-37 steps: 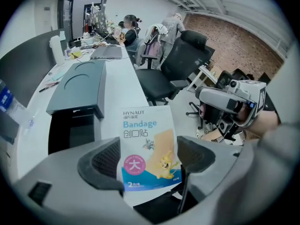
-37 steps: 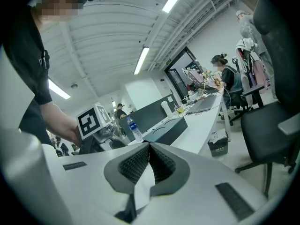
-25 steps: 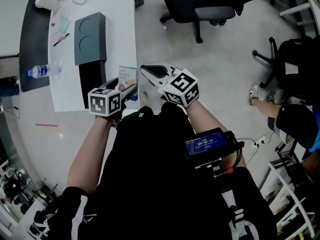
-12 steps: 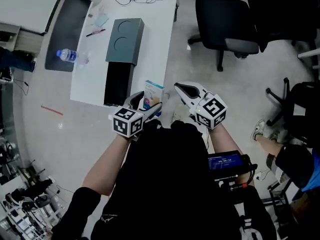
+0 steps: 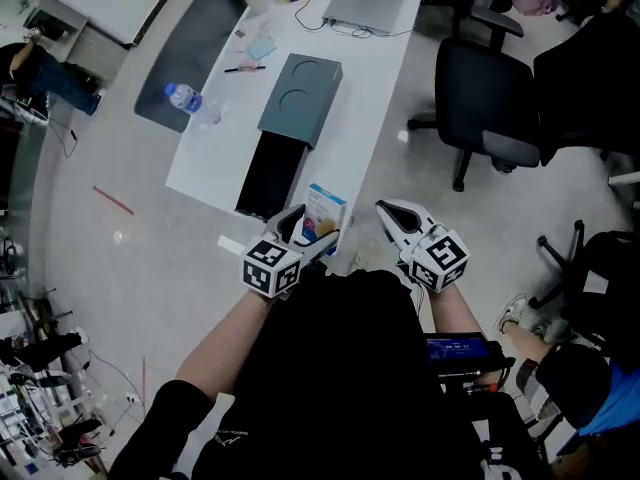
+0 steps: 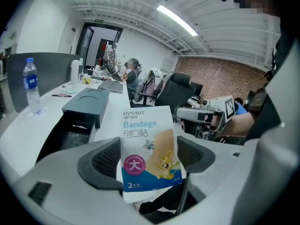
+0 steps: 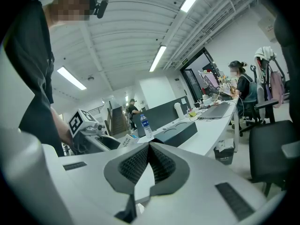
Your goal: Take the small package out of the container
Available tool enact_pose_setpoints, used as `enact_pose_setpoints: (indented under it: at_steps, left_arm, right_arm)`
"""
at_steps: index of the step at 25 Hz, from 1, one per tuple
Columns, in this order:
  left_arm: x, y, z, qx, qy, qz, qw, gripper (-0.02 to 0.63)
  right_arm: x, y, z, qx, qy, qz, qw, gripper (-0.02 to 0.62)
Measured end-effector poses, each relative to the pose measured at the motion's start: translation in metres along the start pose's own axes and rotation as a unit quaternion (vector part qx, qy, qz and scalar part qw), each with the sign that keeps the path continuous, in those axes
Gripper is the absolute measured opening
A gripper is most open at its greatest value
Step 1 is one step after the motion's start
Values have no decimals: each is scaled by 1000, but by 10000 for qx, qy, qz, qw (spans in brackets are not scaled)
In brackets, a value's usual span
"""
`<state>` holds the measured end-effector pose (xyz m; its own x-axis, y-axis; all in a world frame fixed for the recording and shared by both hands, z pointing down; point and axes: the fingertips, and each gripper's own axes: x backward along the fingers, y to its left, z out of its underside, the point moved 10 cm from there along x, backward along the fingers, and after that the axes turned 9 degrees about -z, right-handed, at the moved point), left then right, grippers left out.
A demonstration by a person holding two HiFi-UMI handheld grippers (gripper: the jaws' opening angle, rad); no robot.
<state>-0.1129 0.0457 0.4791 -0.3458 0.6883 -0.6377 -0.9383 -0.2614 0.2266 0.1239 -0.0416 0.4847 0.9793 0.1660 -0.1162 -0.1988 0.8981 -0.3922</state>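
Observation:
My left gripper (image 5: 305, 236) is shut on the small package (image 5: 323, 214), a white and blue bandage packet, held upright just off the white table's near corner. In the left gripper view the small package (image 6: 149, 149) stands between the two dark pads (image 6: 105, 161). The container (image 5: 270, 173), a black open box, lies on the table, with its grey-green lid part (image 5: 302, 98) beyond it. It also shows in the left gripper view as the container (image 6: 70, 132). My right gripper (image 5: 392, 216) hangs over the floor to the right, shut with nothing in it; its pads (image 7: 136, 165) meet.
On the white table (image 5: 215, 163) lie a water bottle (image 5: 185, 98), a pen (image 5: 245, 68) and a laptop (image 5: 372, 0). Black office chairs (image 5: 490, 108) stand on the floor to the right. A person (image 5: 45, 68) is at the far left.
The head view has swung and pulled back, so the table and container sit farther up. The left gripper keeps its hold on the package; both grippers stay close to the body.

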Motion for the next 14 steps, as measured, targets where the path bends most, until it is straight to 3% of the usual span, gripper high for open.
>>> enact_pose_setpoints:
  at_steps: [14]
  left_arm:
    - [2, 13, -2, 64, -267, -38, 9996, 380]
  right_arm:
    - [-17, -2, -4, 118, -41, -74, 9999, 25]
